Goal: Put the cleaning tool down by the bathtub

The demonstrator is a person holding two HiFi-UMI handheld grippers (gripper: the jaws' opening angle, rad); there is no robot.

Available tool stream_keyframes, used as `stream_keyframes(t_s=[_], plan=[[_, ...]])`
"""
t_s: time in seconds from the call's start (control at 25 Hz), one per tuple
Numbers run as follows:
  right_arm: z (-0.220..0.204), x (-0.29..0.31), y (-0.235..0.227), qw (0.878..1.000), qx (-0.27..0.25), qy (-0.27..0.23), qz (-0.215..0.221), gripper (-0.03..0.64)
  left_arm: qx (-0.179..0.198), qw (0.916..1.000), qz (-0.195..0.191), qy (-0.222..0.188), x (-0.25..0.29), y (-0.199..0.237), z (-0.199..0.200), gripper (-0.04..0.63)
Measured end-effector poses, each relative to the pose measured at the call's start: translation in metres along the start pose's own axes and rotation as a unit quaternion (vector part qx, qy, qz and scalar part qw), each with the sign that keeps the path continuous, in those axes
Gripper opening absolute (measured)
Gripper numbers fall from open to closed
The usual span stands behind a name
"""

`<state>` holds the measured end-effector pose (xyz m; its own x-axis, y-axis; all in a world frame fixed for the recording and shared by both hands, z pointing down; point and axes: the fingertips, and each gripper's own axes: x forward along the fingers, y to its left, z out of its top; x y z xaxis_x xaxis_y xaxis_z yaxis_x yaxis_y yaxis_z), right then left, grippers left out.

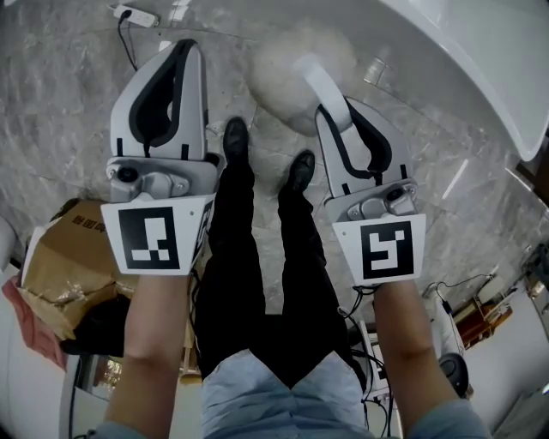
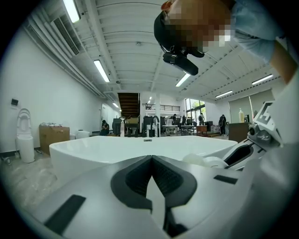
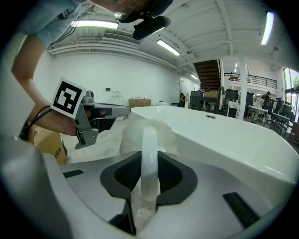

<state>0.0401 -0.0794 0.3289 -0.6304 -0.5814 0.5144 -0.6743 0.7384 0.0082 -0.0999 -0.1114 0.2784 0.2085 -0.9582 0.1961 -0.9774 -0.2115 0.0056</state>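
The cleaning tool is a white handle (image 1: 323, 87) with a fluffy white head (image 1: 296, 60) that hangs over the marble floor beside the white bathtub (image 1: 480, 60). My right gripper (image 1: 333, 110) is shut on the handle; in the right gripper view the handle (image 3: 149, 154) stands pinched between the dark pads, the fluffy head (image 3: 138, 133) just beyond, and the bathtub (image 3: 224, 135) to the right. My left gripper (image 1: 184, 50) hovers to the left of the tool, its jaws shut on nothing. The left gripper view shows its pads (image 2: 166, 179) meeting, with the bathtub (image 2: 117, 151) ahead.
The person's black-trousered legs and shoes (image 1: 234, 137) stand between the grippers. A torn cardboard box (image 1: 69, 257) lies at the left. A power strip (image 1: 137, 15) lies on the floor at the top. A toilet (image 2: 23, 135) and a box (image 2: 53, 135) stand by the far wall.
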Motion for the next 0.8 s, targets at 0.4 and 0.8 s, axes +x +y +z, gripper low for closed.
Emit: stream_keyframes(t_s=[0.4,0.8], plan=[[-0.047,0.045,0.006,1.000,-0.004,0.019,0.003,0.094,-0.011,0.9999,-0.001,0.004,0.016,0.019,-0.066,0.015],[-0.097,0.093,0.015,0.999,-0.017,0.035,0.019,0.094,0.002,0.9997,-0.021,0.012,0.030,0.027,-0.127,0.015]])
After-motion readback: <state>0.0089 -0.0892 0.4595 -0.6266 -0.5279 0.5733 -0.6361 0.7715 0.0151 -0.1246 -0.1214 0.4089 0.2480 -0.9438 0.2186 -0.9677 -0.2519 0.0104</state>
